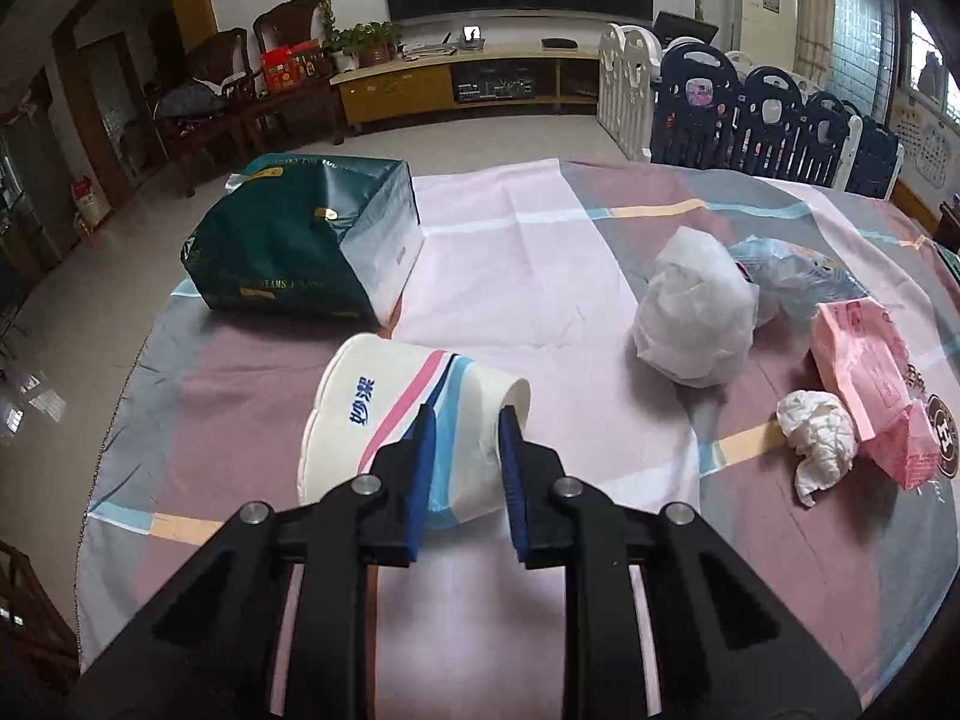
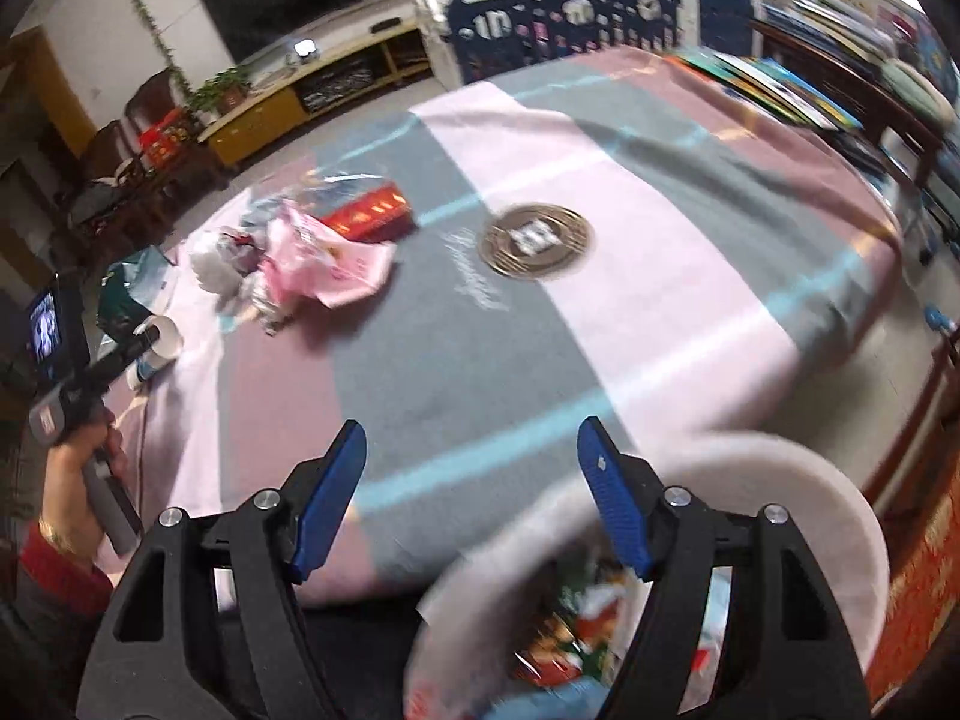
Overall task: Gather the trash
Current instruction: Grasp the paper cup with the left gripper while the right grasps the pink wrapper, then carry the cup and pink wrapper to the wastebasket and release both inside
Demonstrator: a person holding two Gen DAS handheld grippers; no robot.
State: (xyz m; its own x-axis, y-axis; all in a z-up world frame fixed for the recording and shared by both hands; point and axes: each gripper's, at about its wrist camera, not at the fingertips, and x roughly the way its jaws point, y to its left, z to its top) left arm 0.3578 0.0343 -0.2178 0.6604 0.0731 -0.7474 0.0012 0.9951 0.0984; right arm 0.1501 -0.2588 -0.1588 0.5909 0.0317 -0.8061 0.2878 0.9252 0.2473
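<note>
A white paper cup [image 1: 396,420] with pink and blue stripes lies on its side on the tablecloth. My left gripper [image 1: 465,420] has its blue pads on either side of the cup's narrow end and is shut on it. It also shows in the right wrist view [image 2: 157,341] at the far left. My right gripper [image 2: 471,438] is open and empty, above a white trash bin [image 2: 798,480] with wrappers inside, below the table's near edge. A crumpled tissue [image 1: 819,441], pink wrappers [image 1: 864,354], a white wad [image 1: 696,312] and a red box [image 2: 372,213] lie on the table.
A dark green paper bag [image 1: 300,240] lies on its side at the table's far left. A clear plastic bag [image 1: 792,267] sits behind the white wad. A round emblem [image 2: 537,240] is printed on the cloth. Play fence panels [image 1: 750,108] stand beyond the table.
</note>
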